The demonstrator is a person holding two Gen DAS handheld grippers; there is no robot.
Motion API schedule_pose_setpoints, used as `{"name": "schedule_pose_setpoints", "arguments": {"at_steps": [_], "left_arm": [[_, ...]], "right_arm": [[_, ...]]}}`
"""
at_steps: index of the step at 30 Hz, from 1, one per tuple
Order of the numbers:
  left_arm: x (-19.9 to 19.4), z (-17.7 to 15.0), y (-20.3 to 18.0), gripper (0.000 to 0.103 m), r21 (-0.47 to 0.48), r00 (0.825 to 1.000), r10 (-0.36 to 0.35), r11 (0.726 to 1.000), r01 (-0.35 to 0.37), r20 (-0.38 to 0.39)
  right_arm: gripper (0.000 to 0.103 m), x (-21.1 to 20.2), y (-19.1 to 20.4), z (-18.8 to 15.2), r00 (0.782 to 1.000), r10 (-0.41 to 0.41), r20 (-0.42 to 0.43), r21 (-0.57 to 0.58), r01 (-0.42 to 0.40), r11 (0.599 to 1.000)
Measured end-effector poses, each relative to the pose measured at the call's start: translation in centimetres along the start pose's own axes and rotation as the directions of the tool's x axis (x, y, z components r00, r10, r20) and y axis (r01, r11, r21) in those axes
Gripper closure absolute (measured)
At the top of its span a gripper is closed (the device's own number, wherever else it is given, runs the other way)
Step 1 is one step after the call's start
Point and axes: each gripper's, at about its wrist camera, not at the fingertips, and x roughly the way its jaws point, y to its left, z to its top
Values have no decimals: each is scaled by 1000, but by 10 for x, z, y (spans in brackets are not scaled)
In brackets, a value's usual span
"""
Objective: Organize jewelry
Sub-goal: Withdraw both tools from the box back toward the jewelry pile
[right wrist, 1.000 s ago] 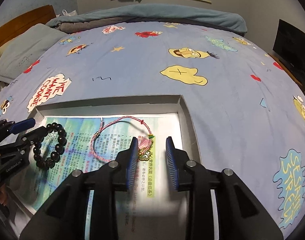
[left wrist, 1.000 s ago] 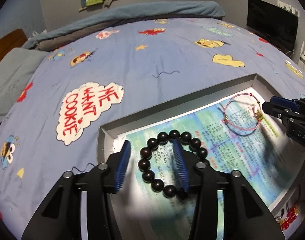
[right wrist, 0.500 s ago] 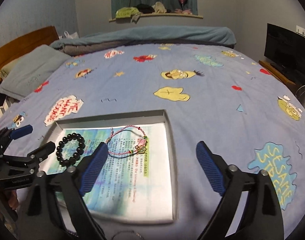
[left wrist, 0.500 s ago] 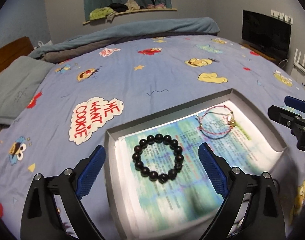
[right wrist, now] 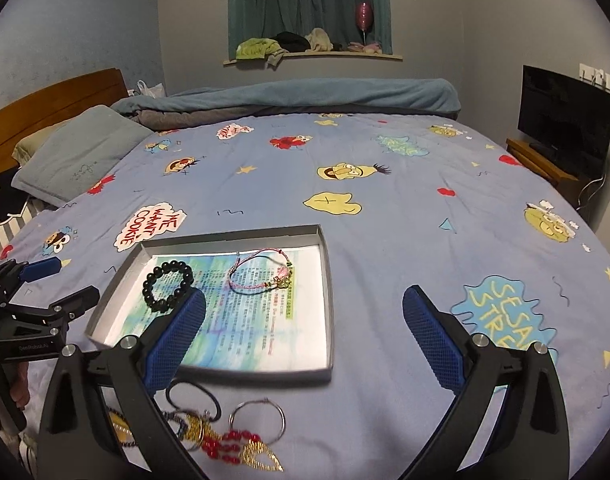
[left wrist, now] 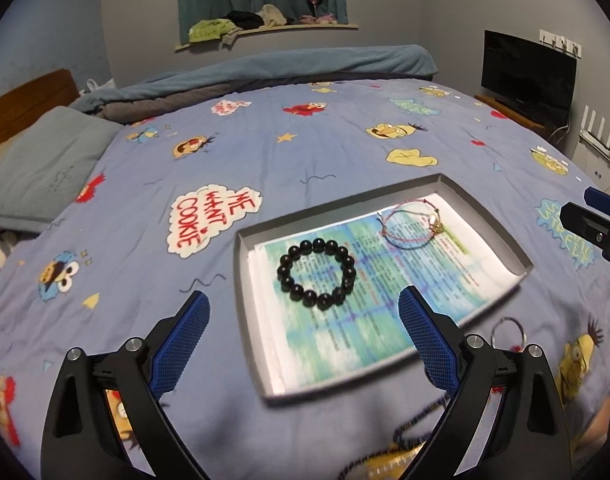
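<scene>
A shallow grey tray (left wrist: 241,280) (right wrist: 329,280) lined with printed paper lies on the blue cartoon bedspread. In it rest a black bead bracelet (left wrist: 305,246) (right wrist: 167,266) on the left and a pink cord bracelet with a gold charm (left wrist: 438,226) (right wrist: 283,280) on the right. My left gripper (left wrist: 303,298) (right wrist: 76,279) hovers open, back from the bead bracelet, holding nothing. My right gripper (right wrist: 303,294) (left wrist: 581,204) hangs above the tray's near right side, its jaws still opening, nothing between them.
Loose jewelry lies on the bed in front of the tray: a silver hoop (right wrist: 257,420) (left wrist: 507,332), red beads with gold pieces (right wrist: 233,444), a black band (right wrist: 193,396), a beaded chain (left wrist: 417,428). A pillow (right wrist: 73,160), rolled blanket (right wrist: 305,96) and TV (right wrist: 565,116) lie beyond.
Both grippers opened wide, letting go of the bead bracelet and the pink cord bracelet, and drew back and up from the tray. The bracelets stay where they lay.
</scene>
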Motion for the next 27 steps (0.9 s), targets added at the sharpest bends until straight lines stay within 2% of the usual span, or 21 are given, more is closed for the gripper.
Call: {"name": "schedule_pose_setpoints", "arguments": {"at_steps": [10,17,27], "left_arm": [[-37,-27,4,7,-5,1000,3,1000,-3,8],[-46,-69,10,7,-24,999,-2,1000,1,-38],[-46,-124,2,7,-7,996,-17,1000,16,-84]], "right_arm": [[6,-30,-5,-20,1000,6,7,-4,-6,1000],[6,-37,-6,-44,1000,-17,-10,-42,16,999],[6,-36,1,-83,999,-4,-53,-75,0,997]]}}
